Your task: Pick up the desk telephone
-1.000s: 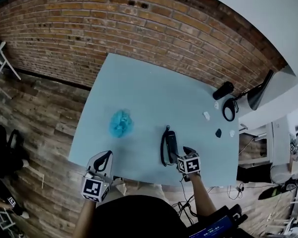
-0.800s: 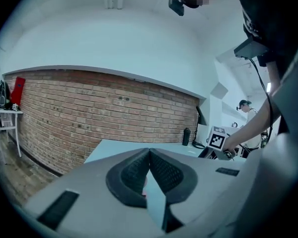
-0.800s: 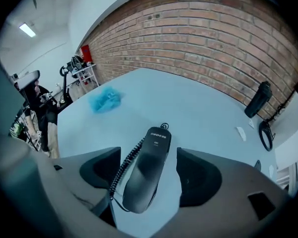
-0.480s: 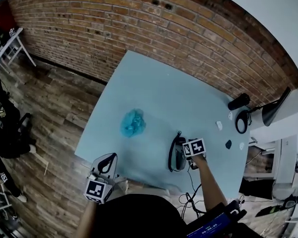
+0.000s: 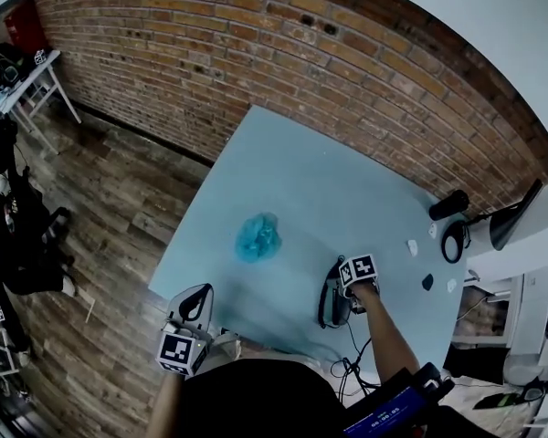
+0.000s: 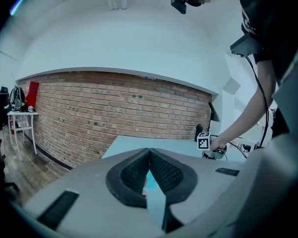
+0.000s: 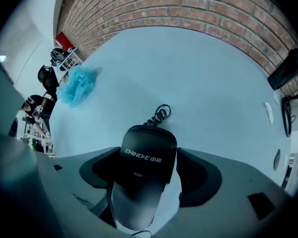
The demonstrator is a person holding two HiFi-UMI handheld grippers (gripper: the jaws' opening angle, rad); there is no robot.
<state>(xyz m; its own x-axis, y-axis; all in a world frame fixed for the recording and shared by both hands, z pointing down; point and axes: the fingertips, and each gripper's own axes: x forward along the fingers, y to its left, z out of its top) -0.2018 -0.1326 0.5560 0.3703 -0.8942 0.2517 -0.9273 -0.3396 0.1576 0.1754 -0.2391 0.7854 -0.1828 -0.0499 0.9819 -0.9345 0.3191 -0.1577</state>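
Now your right gripper (image 5: 349, 284) points down over the glossy black, rounded desk telephone (image 7: 147, 155) lying on the smooth pale-blue table (image 5: 292, 176); its jaws have just been opening and stand wide, straddling it. Your left gripper (image 6: 149, 155) has its ribbed pads together, holding nothing.

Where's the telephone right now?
Head view: the telephone lies near the table's near edge, right of the blue mesh puff, between the right claw's jaws, which have just been opening.
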